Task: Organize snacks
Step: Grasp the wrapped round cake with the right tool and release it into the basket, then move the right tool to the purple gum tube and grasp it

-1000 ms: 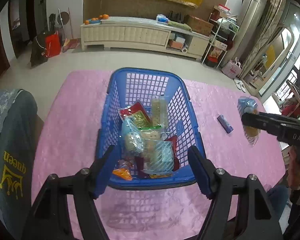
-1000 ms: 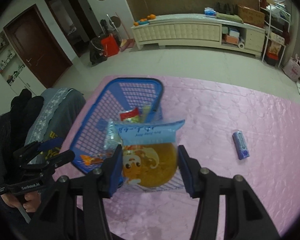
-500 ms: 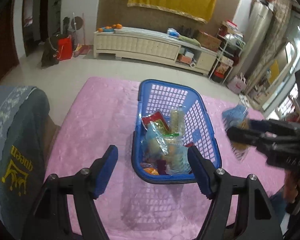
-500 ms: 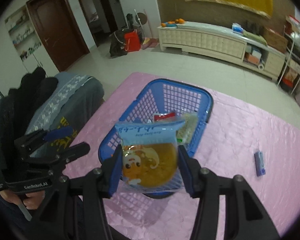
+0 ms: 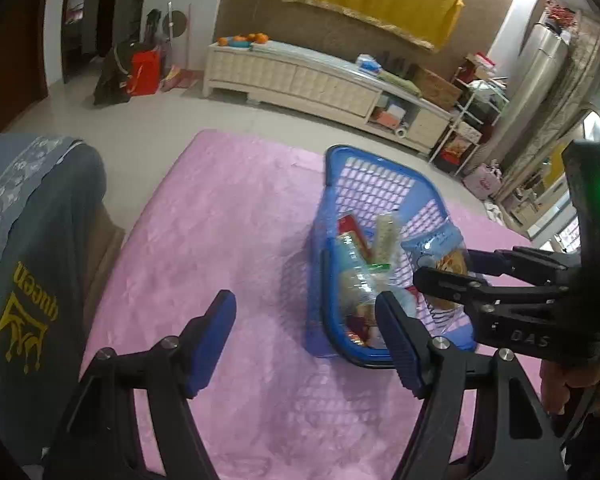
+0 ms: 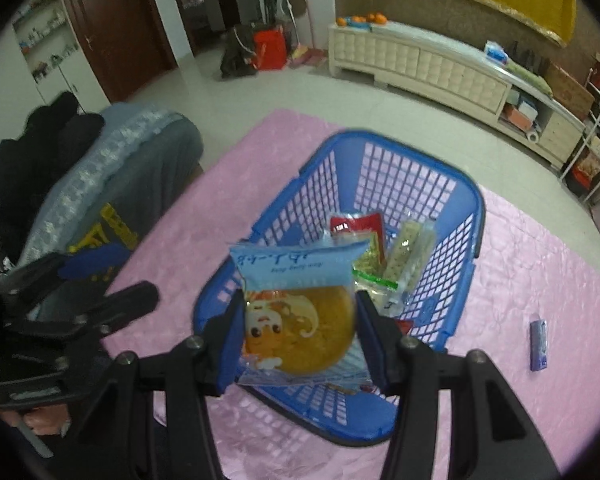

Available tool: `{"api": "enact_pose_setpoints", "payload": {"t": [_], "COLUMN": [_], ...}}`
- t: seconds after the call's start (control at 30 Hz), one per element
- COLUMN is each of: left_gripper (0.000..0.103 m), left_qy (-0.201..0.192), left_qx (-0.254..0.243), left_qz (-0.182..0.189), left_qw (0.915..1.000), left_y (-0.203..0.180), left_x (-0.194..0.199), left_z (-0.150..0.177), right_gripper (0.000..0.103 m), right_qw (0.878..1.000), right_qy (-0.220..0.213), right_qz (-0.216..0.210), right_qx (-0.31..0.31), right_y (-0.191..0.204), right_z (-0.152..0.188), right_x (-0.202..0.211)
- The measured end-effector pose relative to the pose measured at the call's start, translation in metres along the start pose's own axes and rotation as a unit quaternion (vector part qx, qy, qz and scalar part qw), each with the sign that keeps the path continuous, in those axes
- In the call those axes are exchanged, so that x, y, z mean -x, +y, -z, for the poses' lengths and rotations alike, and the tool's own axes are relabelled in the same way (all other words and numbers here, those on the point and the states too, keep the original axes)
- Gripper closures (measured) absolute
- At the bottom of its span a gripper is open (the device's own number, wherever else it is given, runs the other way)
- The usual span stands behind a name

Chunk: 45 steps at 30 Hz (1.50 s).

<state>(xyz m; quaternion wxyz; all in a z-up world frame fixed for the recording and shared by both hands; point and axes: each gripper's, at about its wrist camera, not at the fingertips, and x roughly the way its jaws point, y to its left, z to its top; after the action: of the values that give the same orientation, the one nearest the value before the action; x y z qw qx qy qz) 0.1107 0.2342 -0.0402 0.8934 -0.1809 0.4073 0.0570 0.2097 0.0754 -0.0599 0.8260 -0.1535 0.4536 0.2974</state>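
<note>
A blue plastic basket (image 6: 384,160) (image 5: 364,176) holding several snack packets stands on the pink tablecloth (image 5: 228,240). My right gripper (image 6: 300,320) is shut on a light-blue cake packet (image 6: 300,304) with a cartoon face, held over the near part of the basket; it also shows in the left wrist view (image 5: 440,256). My left gripper (image 5: 308,340) is open and empty, above the cloth left of the basket's near end. A small blue snack bar (image 6: 539,340) lies on the cloth right of the basket.
A chair draped with a grey cloth (image 5: 24,240) stands at the table's left edge. A long cream cabinet (image 5: 300,76) and shelves (image 5: 476,112) stand across the floor beyond the table.
My right gripper has carried the cake packet leftward from beside the basket to above it. My left gripper has pulled back and to the left, away from the basket's near end.
</note>
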Motion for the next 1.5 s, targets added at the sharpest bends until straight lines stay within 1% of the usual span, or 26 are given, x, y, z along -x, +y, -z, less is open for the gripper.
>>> {"api": "enact_pose_setpoints", "payload": {"t": [0.13,0.23,0.3,0.4,0.53,0.6,0.63,0.67,0.73,0.8,0.93,1.03,1.1,1.17,1.2,1.27,1.33,1.43,1.5], "left_gripper": [0.033,0.033,0.033,0.033,0.033,0.033,0.033,0.033,0.033,0.033,0.033,0.033,0.033,0.033,0.033,0.033,0.033,0.033,0.033], "left_qy": [0.007,0.007,0.004,0.001,0.007,0.011,0.011,0.011,0.011,0.011,0.004,-0.001,0.005,0.015,0.015,0.012,0.013,0.014,0.02], "left_qx": [0.01,0.001,0.002,0.004,0.005,0.004,0.001,-0.002,-0.005,-0.005,-0.015,-0.025,-0.028,-0.034,-0.038,-0.047,-0.063,-0.087,-0.097], "left_qz": [0.002,-0.019,-0.026,-0.023,-0.023,-0.023,-0.025,-0.029,-0.034,-0.033,-0.027,-0.027,-0.023,-0.01,-0.006,-0.01,-0.01,-0.007,-0.007], "left_qw": [0.9999,0.9998,0.9997,0.9997,0.9997,0.9997,0.9996,0.9995,0.9993,0.9994,0.9995,0.9993,0.9994,0.9993,0.9992,0.9988,0.9979,0.9961,0.995], "left_y": [0.008,0.008,0.008,0.005,0.007,0.005,0.004,0.003,0.0,-0.004,-0.015,-0.027,-0.035,-0.046,-0.051,-0.062,-0.075,-0.096,-0.11], "left_x": [-0.005,-0.006,-0.004,0.001,-0.002,-0.004,-0.004,-0.004,-0.002,0.0,0.007,0.011,0.01,0.007,0.006,0.004,-0.002,-0.01,-0.02], "left_z": [0.004,0.005,0.005,0.007,0.01,0.012,0.013,0.014,0.014,0.015,0.013,0.009,0.005,-0.001,-0.003,-0.009,-0.015,-0.023,-0.029], "right_gripper": [0.046,0.046,0.046,0.046,0.045,0.045,0.039,0.028,0.02,0.019,0.019,0.019,0.019,0.019,0.019,0.019,0.019,0.019,0.019], "right_qw": [1.0,1.0,0.999,0.999,0.998,0.998,0.998,0.998,0.997,0.997,0.998,0.999,0.999,0.999,0.999,1.0,0.999,0.997,0.996], "right_qy": [0.017,0.028,0.039,0.039,0.058,0.055,0.057,0.059,0.059,0.057,0.049,0.041,0.027,0.019,0.014,0.002,-0.013,-0.014,-0.01], "right_qz": [0.004,0.002,0.0,0.002,0.005,-0.002,-0.008,-0.019,-0.044,-0.053,-0.035,-0.035,-0.032,-0.027,-0.021,-0.009,0.012,0.023,0.035], "right_qx": [-0.008,-0.014,-0.017,-0.017,-0.009,-0.008,-0.01,-0.017,-0.028,-0.018,0.012,0.003,-0.01,-0.018,-0.022,-0.03,-0.047,-0.071,-0.076], "right_y": [-0.001,-0.002,-0.002,-0.001,0.001,-0.001,-0.003,-0.006,-0.009,-0.007,-0.005,-0.016,-0.029,-0.043,-0.051,-0.065,-0.084,-0.111,-0.127], "right_z": [0.002,0.004,0.006,0.007,0.007,0.008,0.009,0.01,0.014,0.017,0.021,0.023,0.024,0.024,0.025,0.028,0.03,0.031,0.033], "right_x": [-0.019,-0.026,-0.03,-0.029,-0.035,-0.036,-0.036,-0.037,-0.034,-0.028,-0.015,-0.002,0.01,0.02,0.025,0.036,0.048,0.058,0.063]}}
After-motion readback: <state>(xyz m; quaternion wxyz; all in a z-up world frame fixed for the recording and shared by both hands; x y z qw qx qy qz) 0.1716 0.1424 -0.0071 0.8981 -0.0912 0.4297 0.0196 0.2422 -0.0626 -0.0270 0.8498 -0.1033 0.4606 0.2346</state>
